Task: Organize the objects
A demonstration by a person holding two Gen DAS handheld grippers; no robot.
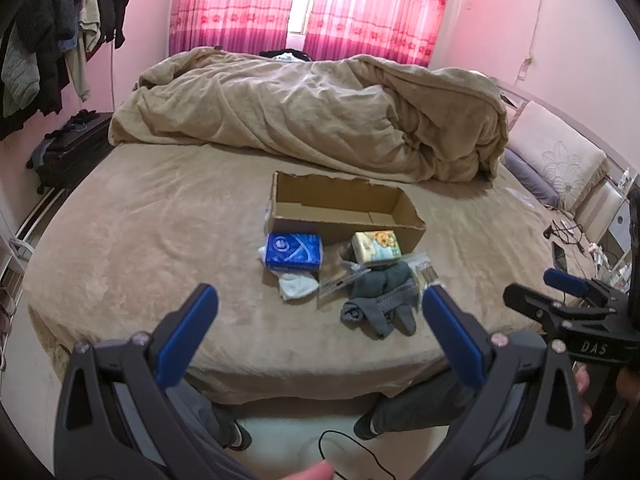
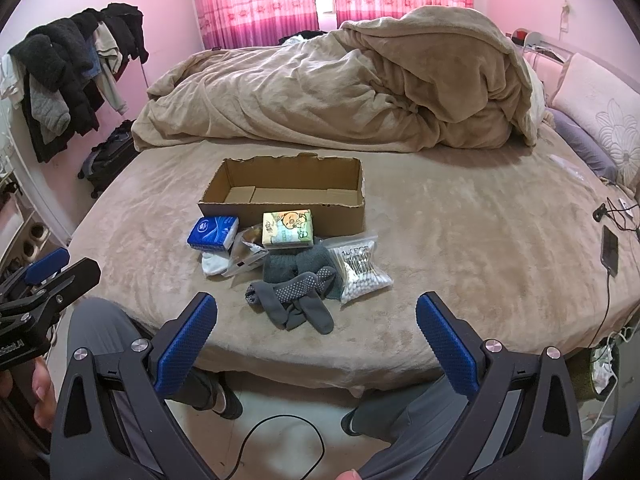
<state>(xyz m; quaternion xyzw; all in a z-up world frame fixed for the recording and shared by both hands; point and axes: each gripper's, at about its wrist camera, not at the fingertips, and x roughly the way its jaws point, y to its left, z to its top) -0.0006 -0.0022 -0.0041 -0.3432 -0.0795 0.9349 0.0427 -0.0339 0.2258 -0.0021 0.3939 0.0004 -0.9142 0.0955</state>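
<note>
Both tongs (image 1: 320, 300) (image 2: 316, 308) gape above bed edge (image 2: 320, 364), clutter beyond.

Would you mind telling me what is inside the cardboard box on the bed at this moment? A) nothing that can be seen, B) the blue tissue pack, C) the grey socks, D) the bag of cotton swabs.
A: the cardboard box shows only its bare floor, while the blue tissue pack, grey socks and bag of cotton swabs all lie on the bed in front of it.
</note>
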